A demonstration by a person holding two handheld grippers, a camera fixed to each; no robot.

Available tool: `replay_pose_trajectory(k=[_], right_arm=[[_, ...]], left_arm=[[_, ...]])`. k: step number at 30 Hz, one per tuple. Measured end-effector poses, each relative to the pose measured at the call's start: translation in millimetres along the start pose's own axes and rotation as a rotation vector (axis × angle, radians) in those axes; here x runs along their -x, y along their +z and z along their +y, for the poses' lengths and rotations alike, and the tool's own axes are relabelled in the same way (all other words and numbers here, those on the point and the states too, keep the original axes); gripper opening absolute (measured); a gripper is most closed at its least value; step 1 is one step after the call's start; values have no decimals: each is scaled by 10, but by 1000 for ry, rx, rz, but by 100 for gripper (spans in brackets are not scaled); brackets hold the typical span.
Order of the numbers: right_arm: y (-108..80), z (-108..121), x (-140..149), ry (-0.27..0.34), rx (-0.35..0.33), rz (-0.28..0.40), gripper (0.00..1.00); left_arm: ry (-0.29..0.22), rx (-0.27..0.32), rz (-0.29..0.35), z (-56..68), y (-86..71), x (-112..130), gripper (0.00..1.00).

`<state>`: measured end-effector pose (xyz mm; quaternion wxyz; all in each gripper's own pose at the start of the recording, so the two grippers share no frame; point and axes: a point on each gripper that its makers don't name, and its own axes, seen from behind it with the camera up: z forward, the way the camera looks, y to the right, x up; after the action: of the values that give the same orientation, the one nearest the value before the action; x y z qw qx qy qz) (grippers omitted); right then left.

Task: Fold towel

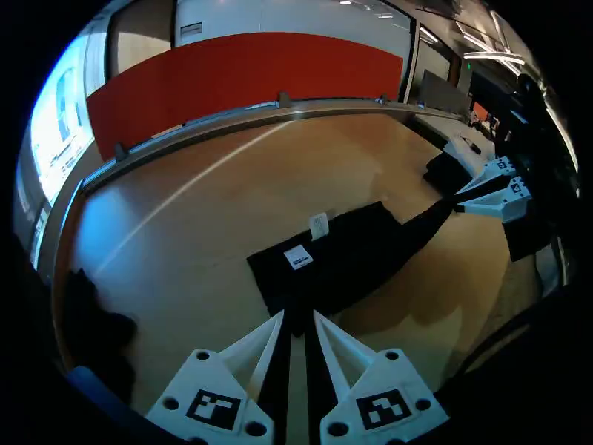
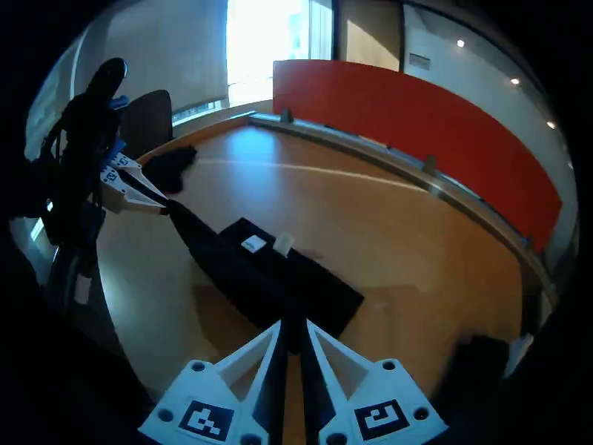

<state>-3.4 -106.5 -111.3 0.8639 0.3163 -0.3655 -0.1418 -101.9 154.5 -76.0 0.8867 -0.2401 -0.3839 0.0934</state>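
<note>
A black towel (image 1: pixel 348 256) lies partly on the wooden table (image 1: pixel 222 193), with two white labels (image 1: pixel 298 257) on its upper side. My left gripper (image 1: pixel 296 319) is shut on the towel's near corner, with black cloth pinched between its white fingers. My right gripper (image 1: pixel 454 202), farther off at the right, holds another corner lifted, so the cloth stretches up to it. In the right gripper view the towel (image 2: pixel 296 285) runs from my right gripper (image 2: pixel 295 325), shut on it, up to the left gripper (image 2: pixel 167 205) at the upper left.
A red partition (image 1: pixel 244 74) with a metal rail runs along the table's far edge. Other dark cloths lie on the table (image 2: pixel 174 165) (image 1: pixel 93 326). The person holding the grippers stands at the table's edge (image 2: pixel 74 163), with a chair (image 2: pixel 148 119) behind.
</note>
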Motion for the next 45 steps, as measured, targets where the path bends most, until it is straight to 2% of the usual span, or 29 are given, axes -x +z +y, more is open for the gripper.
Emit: replay_pose_trajectory(k=[13,26,34,40,45], right_arm=[[414,197,101,44,4,-42,9],[708,326,177,60,-5,-72,9],[909,417,198,89,5,-85,10],[1029,451,239,106,24,-97,10],[1113,497,280,117,50,-105,17]], left_arm=[[21,-5,-29,-144,446,-17,12],[54,3,-58,-215,783,65,13],[54,-11,-68,-315,996,64,17],[45,-18,-71,-366,1100,57,21],[60,-41,-74,-435,1180,79,28]])
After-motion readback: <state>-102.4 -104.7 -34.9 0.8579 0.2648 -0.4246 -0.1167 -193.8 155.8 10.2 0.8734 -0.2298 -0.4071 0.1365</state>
